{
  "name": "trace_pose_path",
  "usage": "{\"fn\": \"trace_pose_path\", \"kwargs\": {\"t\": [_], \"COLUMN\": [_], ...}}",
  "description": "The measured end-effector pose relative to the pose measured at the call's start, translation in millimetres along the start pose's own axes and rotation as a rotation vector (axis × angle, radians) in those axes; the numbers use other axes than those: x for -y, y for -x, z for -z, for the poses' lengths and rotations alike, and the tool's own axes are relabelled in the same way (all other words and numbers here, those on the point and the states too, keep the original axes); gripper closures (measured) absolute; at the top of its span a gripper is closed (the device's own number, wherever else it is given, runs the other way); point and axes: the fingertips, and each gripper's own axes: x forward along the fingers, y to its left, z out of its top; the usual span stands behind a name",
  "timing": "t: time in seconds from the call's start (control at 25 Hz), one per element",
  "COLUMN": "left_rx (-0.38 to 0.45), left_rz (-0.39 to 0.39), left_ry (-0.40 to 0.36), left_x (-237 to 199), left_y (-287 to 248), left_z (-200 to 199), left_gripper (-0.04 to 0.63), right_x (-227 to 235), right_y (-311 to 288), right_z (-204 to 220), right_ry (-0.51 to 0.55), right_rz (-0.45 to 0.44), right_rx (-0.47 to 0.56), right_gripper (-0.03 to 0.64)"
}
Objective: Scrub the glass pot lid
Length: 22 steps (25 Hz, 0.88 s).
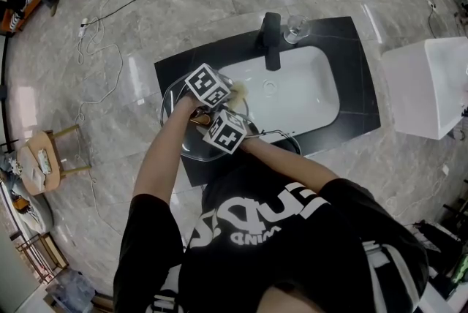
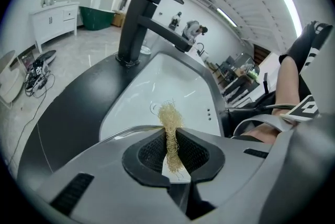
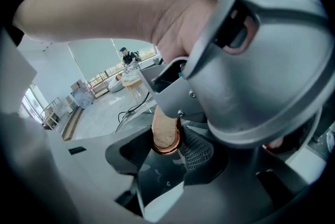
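Lid [image 1: 191,146], pinched by its knob [image 3: 166,136] in the right fingers [image 3: 196,149], may twist loose as the left fingers [image 2: 152,152] press their pinched scrubber [image 2: 170,118].

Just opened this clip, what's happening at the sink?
A person stands at a white sink with a gripper in each hand. The jaws of the right gripper are closed on the knob of a glass pot lid, which lies at the basin's left edge. The left gripper pinches a straw-coloured scrubber by the lid's rim. Whether it touches the glass cannot be told.
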Motion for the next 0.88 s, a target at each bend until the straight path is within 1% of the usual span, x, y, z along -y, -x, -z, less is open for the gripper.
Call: {"fn": "trace_pose_path", "kwargs": {"t": [0.12, 0.24, 0.32, 0.48, 0.56, 0.72, 0.8, 0.84, 0.88], "left_rx": [0.089, 0.197, 0.256, 0.359, 0.416, 0.513, 0.556, 0.577, 0.595], "left_rz": [-0.05, -0.143, -0.217, -0.381, -0.446, -0.534, -0.567, -0.582, -0.596], "left_ry": [0.09, 0.179, 0.22, 0.284, 0.31, 0.344, 0.364, 0.371, 0.373], "left_x": [-9, -22, -30, -41, -42, -34, -24, -18, -10], "left_y": [10, 27, 42, 77, 95, 128, 142, 149, 154], "left_z": [-3, 0, 4, 13, 14, 19, 23, 25, 25], "left_gripper": [0.546, 0.546, 0.546, 0.546, 0.546, 0.546, 0.546, 0.546, 0.546], "right_x": [0, -1, -3, -6, -5, -7, -7, -6, -4], "right_y": [4, 12, 18, 32, 38, 51, 60, 65, 71], "right_z": [1, -3, -6, -7, -7, -8, -12, -15, -18], "right_ry": [0.029, 0.055, 0.066, 0.086, 0.088, 0.054, 0.045, 0.039, 0.032], "right_rz": [-0.02, -0.025, -0.026, -0.026, -0.018, -0.006, 0.003, 0.007, 0.015], "right_rx": [-0.011, 0.004, 0.016, 0.032, 0.038, 0.05, 0.077, 0.101, 0.131], "right_gripper": [0.448, 0.448, 0.448, 0.448, 0.448, 0.449, 0.462, 0.479, 0.515]}}
